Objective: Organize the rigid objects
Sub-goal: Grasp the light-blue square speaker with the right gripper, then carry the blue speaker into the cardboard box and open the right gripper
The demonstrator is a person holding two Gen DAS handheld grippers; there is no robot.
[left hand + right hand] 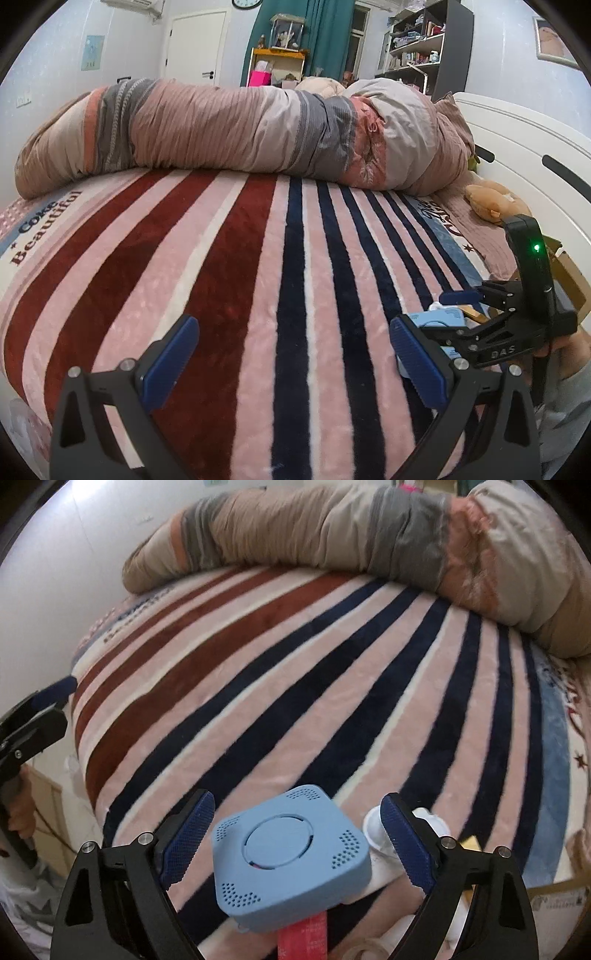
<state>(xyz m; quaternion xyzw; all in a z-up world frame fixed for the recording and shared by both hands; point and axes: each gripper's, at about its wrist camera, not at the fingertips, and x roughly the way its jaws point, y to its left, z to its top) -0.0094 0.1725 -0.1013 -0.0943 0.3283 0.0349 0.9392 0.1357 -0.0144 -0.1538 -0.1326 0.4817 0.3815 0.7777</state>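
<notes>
You are barely started — both your left gripper (291, 365) and right gripper (297, 843) are spread and hold nothing, the blue box (291, 860) sits ungrasped at bottom centre between the right fingers, on the striped blanket (295, 686).

Left gripper (291, 363): black skeletal frame, triangular cutouts, blue ribbed pads (170, 356), silver round screws near pad bases. Right gripper (297, 843): same build, black arms, blue dotted-texture pads (402, 843), silver screws just behind pads. From left wrist camera, right unit shows black truss linkage, small bolts, pale "DAS" lettering, tall black module above lettering with green LED (536, 247). Hand (20, 812): bare skin on black handle; light grey star-print sleeve below hand.
</notes>
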